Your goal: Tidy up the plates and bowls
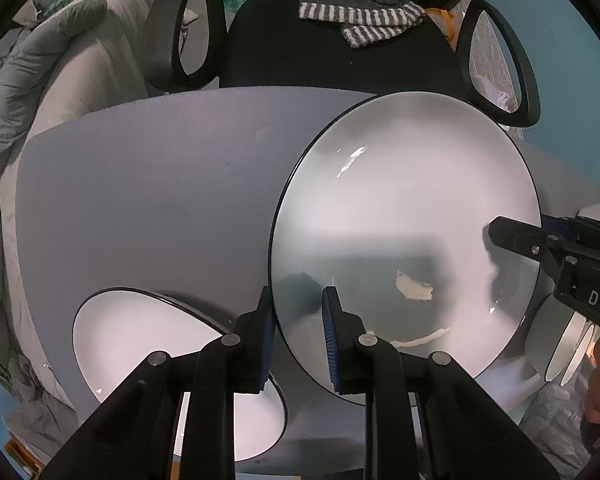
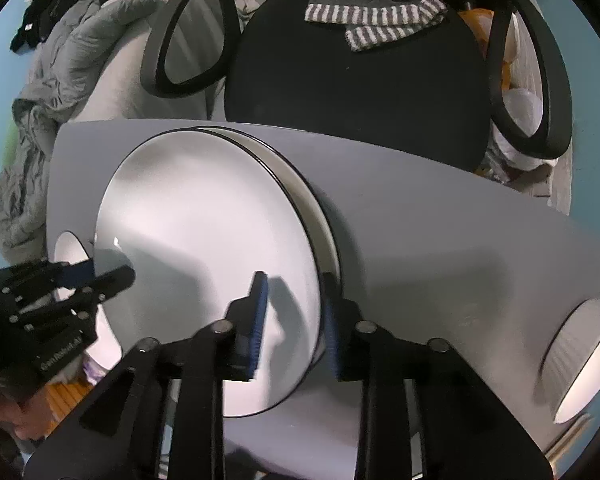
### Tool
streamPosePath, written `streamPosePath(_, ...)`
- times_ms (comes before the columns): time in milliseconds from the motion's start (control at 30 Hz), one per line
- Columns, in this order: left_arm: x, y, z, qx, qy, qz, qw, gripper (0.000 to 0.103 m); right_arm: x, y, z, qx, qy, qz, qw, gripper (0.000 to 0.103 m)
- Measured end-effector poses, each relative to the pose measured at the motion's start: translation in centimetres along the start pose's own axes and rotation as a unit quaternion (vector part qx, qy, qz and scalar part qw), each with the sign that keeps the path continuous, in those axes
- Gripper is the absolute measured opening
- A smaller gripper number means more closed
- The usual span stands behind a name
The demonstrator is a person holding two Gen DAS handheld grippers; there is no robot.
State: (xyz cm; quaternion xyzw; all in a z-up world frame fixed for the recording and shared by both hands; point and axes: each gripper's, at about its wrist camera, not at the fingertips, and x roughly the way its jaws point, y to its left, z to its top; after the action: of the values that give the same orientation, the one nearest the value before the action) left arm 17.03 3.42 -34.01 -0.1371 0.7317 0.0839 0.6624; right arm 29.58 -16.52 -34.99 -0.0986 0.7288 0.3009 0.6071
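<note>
A large white plate with a dark rim (image 1: 404, 220) is held above the grey table (image 1: 160, 184) by both grippers. My left gripper (image 1: 298, 336) straddles its left edge, one pad on each side. My right gripper (image 2: 294, 320) straddles its right edge; the plate also shows in the right wrist view (image 2: 208, 252). A second plate (image 2: 312, 208) lies under it on the table. Another white plate (image 1: 140, 344) lies at lower left in the left wrist view. A white bowl (image 2: 580, 364) sits at the right of the table.
A black office chair (image 2: 356, 92) with a striped cloth (image 2: 376, 20) stands behind the table. Grey bedding (image 1: 40, 92) lies at the left. More white dishes (image 1: 572, 344) sit at the table's right edge.
</note>
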Motion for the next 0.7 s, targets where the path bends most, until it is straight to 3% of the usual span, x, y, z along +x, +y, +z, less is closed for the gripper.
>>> streamPosePath(267,-0.1,-0.8,-0.4,0.005,-0.006,0.015,0.9999,0.030,0.1,1.5,-0.2,-0.014,-0.007,-0.030,0.999,0.044)
streamPosePath(367,-0.2,-1.4,-0.8,0.021,-0.010,0.023,0.9995,0.039,0.2,1.8,-0.2,-0.015,-0.010,-0.041,0.999,0.048)
streamPosePath(467,-0.2,-1.8,-1.1,0.030,-0.016,0.035,0.9988,0.040,0.3,1.9,-0.2,-0.009,-0.012,-0.048,0.999,0.049)
streamPosePath(700,-0.5,-1.2,-1.6,0.016,-0.023,0.021,0.9994,0.040,0.0,2.4,-0.6,-0.015,-0.022,-0.074,0.997,0.049)
